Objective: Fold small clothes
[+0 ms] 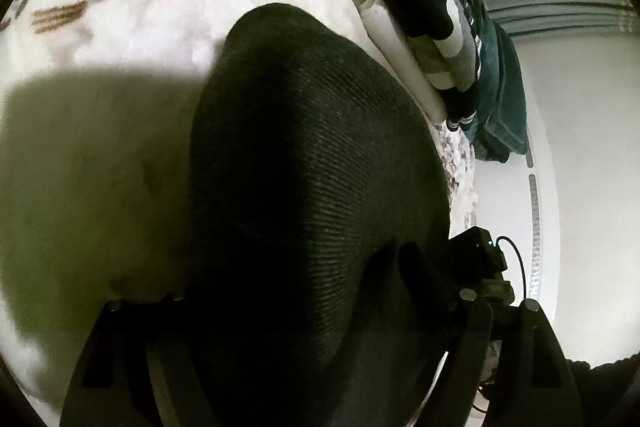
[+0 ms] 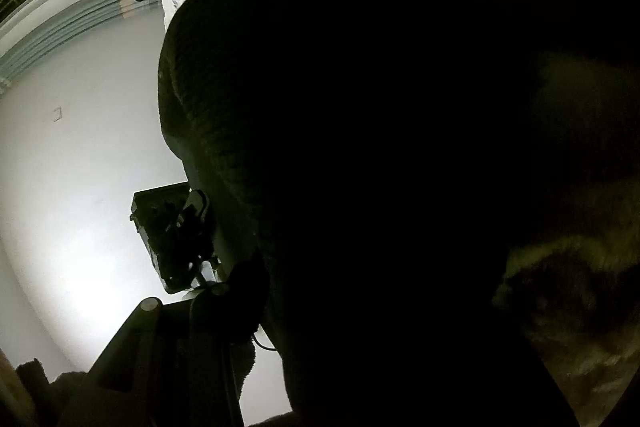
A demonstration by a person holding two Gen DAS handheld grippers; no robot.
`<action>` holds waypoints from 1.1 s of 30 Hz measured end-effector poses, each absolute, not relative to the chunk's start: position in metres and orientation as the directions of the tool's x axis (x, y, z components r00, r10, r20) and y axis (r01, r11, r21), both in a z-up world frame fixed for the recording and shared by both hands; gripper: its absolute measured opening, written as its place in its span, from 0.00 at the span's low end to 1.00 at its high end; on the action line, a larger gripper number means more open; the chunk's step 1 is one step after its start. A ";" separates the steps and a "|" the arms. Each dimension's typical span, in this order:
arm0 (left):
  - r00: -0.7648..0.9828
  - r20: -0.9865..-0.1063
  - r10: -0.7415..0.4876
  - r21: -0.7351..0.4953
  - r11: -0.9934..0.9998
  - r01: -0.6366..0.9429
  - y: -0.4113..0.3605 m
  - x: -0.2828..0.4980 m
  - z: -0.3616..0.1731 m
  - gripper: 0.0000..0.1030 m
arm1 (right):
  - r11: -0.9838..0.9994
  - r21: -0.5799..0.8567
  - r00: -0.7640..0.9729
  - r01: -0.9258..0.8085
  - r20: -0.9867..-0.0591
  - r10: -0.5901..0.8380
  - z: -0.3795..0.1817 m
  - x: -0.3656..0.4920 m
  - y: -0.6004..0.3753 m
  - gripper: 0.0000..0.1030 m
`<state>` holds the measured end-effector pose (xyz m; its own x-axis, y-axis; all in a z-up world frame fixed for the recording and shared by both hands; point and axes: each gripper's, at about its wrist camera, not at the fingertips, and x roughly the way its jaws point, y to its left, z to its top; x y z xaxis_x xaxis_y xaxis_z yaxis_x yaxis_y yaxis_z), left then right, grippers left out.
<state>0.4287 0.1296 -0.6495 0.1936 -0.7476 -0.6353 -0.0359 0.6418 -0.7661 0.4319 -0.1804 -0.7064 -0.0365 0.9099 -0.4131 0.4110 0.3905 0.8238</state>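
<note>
1. A dark ribbed knit garment (image 1: 312,187) is the piece in hand. It fills the middle of the left wrist view, draped over a bed with a pale flowered blanket (image 1: 132,11), and its near edge runs down between the fingers of the left gripper (image 1: 304,367).

2. The left gripper looks clamped on that near edge, since the cloth bunches between its two fingers; the tips are buried in the dark fabric, so this is a judgement rather than a clear sight.

3. In the right wrist view the same garment (image 2: 360,167) blacks out most of the frame. Only one finger (image 2: 140,355) of the right gripper shows, beside the garment's edge, and I cannot tell whether that gripper is open or closed on the cloth.

4. Beyond the garment, at the far edge of the bed, sits a stack of clothes (image 1: 432,27), some of them apparently folded already.

5. The step appears to be a fold in progress: the garment's edge is lifted and about to be carried over its own body.

6. The next move calls for both edges travelling level across the garment, then laying down flat without dragging the blanket.
</note>
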 end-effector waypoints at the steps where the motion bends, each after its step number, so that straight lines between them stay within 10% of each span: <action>1: 0.192 -0.635 -0.748 -0.767 0.641 -0.037 0.130 0.429 -0.650 0.75 | 0.390 0.823 -0.034 0.414 -0.414 0.910 -0.713 0.442 -0.172 0.46; 10: 0.196 -0.638 -0.745 -0.763 0.645 -0.032 0.128 0.430 -0.647 0.73 | 0.392 0.808 -0.014 0.440 -0.431 0.902 -0.714 0.444 -0.167 0.46; 12: 0.220 -0.663 -0.716 -0.735 0.678 -0.006 0.123 0.429 -0.640 0.46 | 0.414 0.803 0.006 0.428 -0.461 0.888 -0.707 0.443 -0.166 0.46; 17: 0.246 -0.670 -0.700 -0.718 0.696 0.023 0.122 0.424 -0.616 0.21 | 0.479 0.787 0.042 0.389 -0.535 0.844 -0.683 0.440 -0.164 0.21; 33: 0.278 -0.602 -0.749 -0.747 0.651 0.135 0.042 0.571 -0.468 0.19 | 0.544 0.809 0.228 0.221 -0.586 0.778 -0.499 0.570 -0.240 0.18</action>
